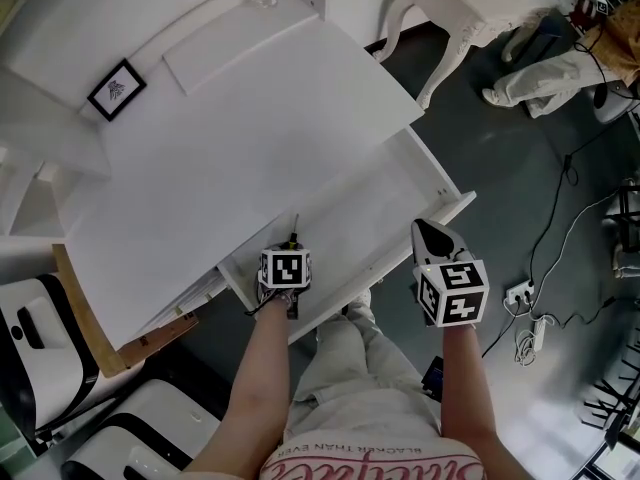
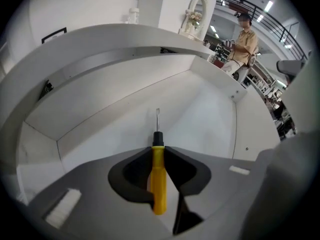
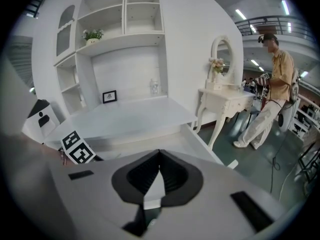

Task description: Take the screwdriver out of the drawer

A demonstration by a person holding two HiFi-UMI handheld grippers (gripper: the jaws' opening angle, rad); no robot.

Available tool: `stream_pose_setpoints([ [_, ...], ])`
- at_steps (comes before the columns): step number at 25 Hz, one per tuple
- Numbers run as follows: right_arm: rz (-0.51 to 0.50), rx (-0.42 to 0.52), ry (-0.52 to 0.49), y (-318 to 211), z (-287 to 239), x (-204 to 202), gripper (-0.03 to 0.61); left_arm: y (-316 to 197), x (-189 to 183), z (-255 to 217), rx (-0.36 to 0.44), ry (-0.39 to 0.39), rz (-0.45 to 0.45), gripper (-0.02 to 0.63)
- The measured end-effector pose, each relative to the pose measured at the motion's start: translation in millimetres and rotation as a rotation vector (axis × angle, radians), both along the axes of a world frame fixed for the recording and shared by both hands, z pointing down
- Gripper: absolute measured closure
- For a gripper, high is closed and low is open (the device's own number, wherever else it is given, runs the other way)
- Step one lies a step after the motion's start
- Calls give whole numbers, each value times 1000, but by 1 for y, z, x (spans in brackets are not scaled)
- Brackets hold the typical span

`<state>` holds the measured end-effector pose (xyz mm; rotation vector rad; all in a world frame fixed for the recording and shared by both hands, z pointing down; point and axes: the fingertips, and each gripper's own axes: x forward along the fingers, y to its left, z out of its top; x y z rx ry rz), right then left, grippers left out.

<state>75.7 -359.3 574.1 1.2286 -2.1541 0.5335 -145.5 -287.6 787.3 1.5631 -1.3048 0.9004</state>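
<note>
A screwdriver [image 2: 158, 179] with a yellow handle and a thin metal shaft lies in the open white drawer [image 2: 200, 109], which is pulled out from under the desk top [image 1: 250, 118]. My left gripper [image 2: 158, 151] points steeply down into the drawer, and its two jaw tips are closed against the top of the handle, one on each side. In the head view the left gripper [image 1: 291, 243] hides most of the screwdriver [image 1: 294, 226]; only the shaft shows. My right gripper [image 1: 430, 232] hovers over the drawer's right front corner [image 1: 455, 203]. The right gripper [image 3: 160, 153] is shut with nothing in it.
A small framed picture [image 1: 116, 89] stands on the desk top at the back. A white dressing table [image 1: 470, 8] and a standing person [image 3: 272, 94] are to the right. Cables and a power strip [image 1: 520, 293] lie on the dark floor. A white machine [image 1: 40, 338] sits lower left.
</note>
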Motion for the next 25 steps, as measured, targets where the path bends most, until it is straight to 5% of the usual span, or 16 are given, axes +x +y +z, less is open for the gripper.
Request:
stream_pose_setpoints([
  [25, -10, 170, -90, -11, -88, 5, 571, -2, 17, -102, 176, 8, 65, 530],
])
